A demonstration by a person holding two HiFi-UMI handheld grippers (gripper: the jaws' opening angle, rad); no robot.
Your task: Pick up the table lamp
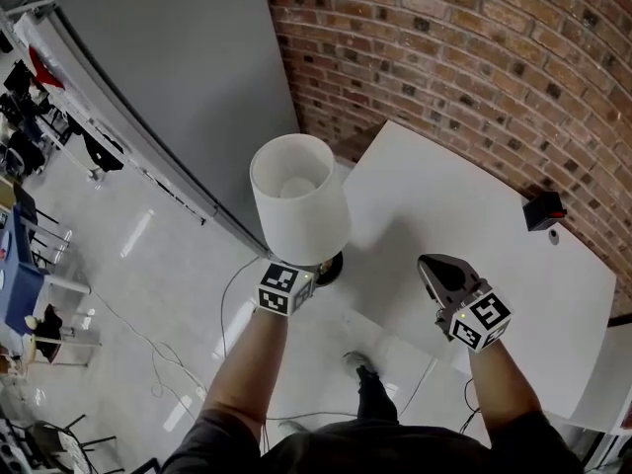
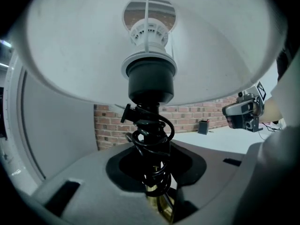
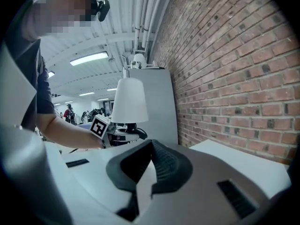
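Observation:
The table lamp has a white shade (image 1: 296,200), and its dark base (image 1: 331,267) shows just below the shade, left of the white table (image 1: 513,284). My left gripper (image 1: 301,276) reaches in under the shade and is shut on the lamp's stem. From the left gripper view the brass stem with black cord wound round it (image 2: 152,144) stands between the jaws, under the shade (image 2: 93,46). My right gripper (image 1: 439,270) hovers over the table's near edge, jaws together and empty. The right gripper view shows its tips (image 3: 151,146) meeting, with the lamp (image 3: 129,101) off to the left.
A red brick wall (image 1: 444,47) runs behind the table. A small black box with a red top (image 1: 544,209) sits near the table's far edge. A tall grey panel (image 1: 168,77) stands left of the lamp. A cable (image 1: 229,309) trails on the floor.

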